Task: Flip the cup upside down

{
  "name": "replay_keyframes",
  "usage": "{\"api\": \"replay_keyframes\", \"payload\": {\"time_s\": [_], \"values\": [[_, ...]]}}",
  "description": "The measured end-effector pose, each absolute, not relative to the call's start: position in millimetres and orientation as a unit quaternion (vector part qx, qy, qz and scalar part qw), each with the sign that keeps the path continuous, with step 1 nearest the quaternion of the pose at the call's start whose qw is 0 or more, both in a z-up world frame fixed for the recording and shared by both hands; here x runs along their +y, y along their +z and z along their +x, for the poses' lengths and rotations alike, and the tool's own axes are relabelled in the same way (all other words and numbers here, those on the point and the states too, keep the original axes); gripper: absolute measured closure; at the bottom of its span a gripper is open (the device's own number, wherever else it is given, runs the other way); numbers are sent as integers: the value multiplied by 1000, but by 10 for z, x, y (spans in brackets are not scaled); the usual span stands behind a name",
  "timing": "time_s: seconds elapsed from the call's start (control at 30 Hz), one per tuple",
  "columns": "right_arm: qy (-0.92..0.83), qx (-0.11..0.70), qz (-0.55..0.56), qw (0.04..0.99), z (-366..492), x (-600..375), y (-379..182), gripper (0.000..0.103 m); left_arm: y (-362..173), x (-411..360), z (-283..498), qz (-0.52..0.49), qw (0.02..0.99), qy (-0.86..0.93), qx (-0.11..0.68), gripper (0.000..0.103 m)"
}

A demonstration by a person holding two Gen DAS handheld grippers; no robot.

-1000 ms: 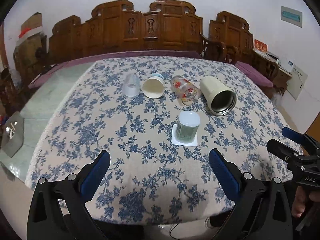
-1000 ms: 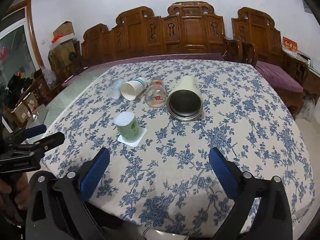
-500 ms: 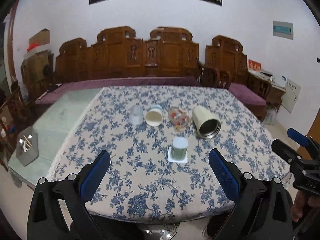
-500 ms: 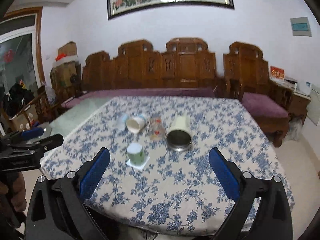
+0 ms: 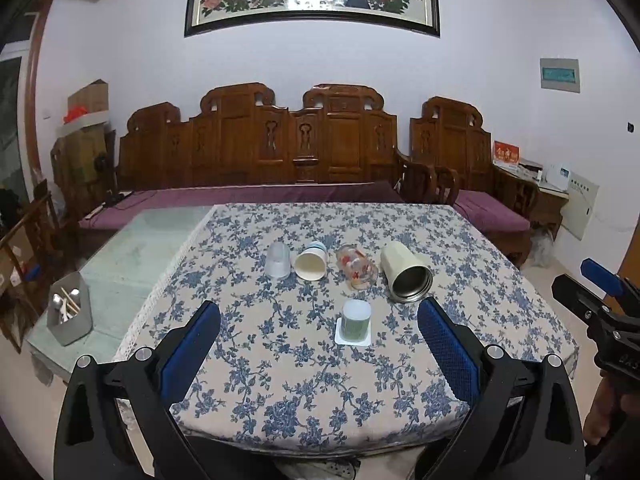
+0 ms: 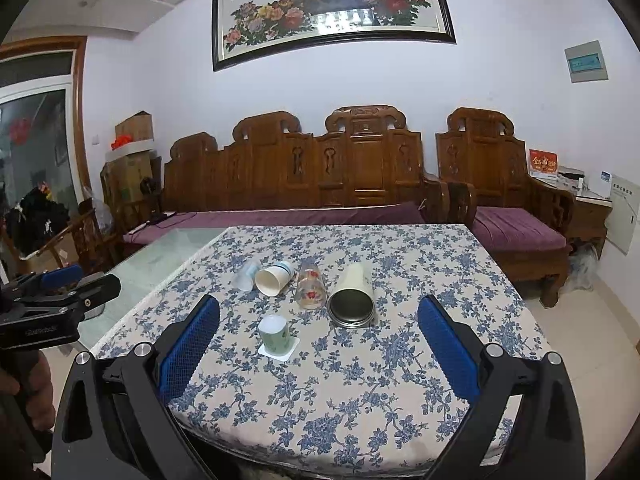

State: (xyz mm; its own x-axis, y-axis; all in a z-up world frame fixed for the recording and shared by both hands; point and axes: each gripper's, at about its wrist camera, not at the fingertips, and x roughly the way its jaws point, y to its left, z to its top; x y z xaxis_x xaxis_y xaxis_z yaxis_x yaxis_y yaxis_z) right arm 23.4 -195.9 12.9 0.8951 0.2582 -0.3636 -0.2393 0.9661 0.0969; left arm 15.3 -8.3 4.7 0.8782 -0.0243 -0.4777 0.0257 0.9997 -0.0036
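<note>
A green cup (image 5: 355, 319) stands bottom up on a white coaster (image 5: 353, 339) near the table's middle; it also shows in the right wrist view (image 6: 274, 334). Behind it lie a frosted cup (image 5: 277, 260), a white paper cup (image 5: 311, 266), a glass with red print (image 5: 357, 272) and a cream steel tumbler (image 5: 406, 277). My left gripper (image 5: 318, 354) is open and empty, held back off the table's near edge. My right gripper (image 6: 318, 356) is open and empty too, also back from the table.
The table wears a blue floral cloth (image 5: 304, 376); its left part is bare glass (image 5: 132, 256) with a grey utensil holder (image 5: 69, 315). A carved wooden sofa (image 5: 280, 152) stands behind. The right gripper shows at the left view's right edge (image 5: 600, 304).
Both grippers have pulled back and up from the table, so the cups look smaller and farther. Both stay open. The cups have not moved.
</note>
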Motion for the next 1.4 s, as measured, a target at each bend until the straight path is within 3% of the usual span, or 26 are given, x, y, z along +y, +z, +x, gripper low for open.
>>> {"api": "replay_keyframes", "payload": {"time_s": [1.4], "values": [[133, 188, 23, 973, 255, -1867, 68, 3, 21, -88, 103, 0, 970, -8, 243, 8]]}}
